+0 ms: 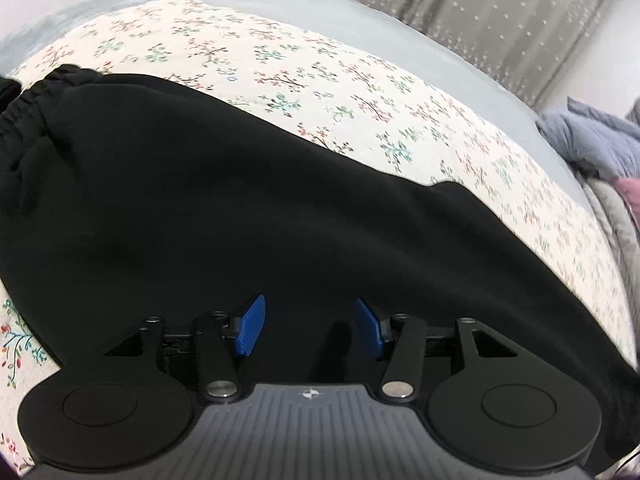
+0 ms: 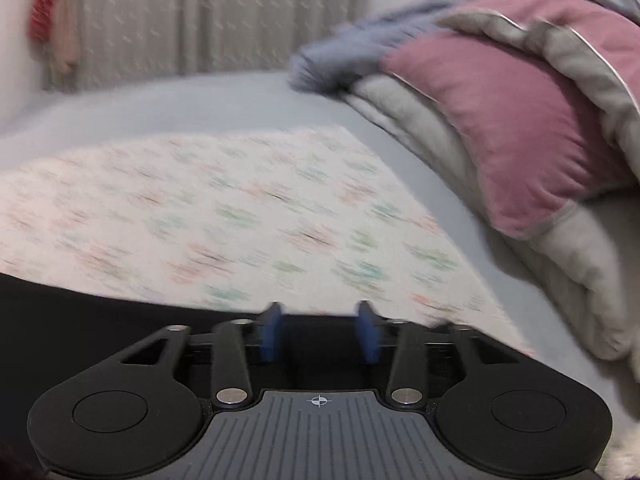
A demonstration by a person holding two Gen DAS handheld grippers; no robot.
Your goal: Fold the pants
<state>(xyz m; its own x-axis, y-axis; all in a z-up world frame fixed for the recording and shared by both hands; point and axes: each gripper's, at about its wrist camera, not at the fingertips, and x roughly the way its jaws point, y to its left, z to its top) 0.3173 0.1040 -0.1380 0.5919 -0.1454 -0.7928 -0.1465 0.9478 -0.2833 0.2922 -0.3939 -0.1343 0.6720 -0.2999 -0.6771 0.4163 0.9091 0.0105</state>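
Observation:
Black pants [image 1: 224, 208] lie spread on a floral cloth [image 1: 304, 80] over the bed, with the gathered elastic waistband [image 1: 28, 108] at the left. My left gripper [image 1: 310, 326] is open, its blue pads [image 1: 251, 326] hovering over the near edge of the pants with nothing between them. In the right wrist view, which is motion-blurred, the pants [image 2: 100, 312] show as a black band at lower left. My right gripper [image 2: 320, 330] is open and empty above the edge of the pants.
The floral cloth [image 2: 240, 216] lies on a grey bed sheet [image 2: 200, 100]. A pile of pink and grey bedding [image 2: 520, 120] sits at the right, also seen in the left wrist view [image 1: 596, 144]. Grey curtains [image 1: 500, 12] hang behind.

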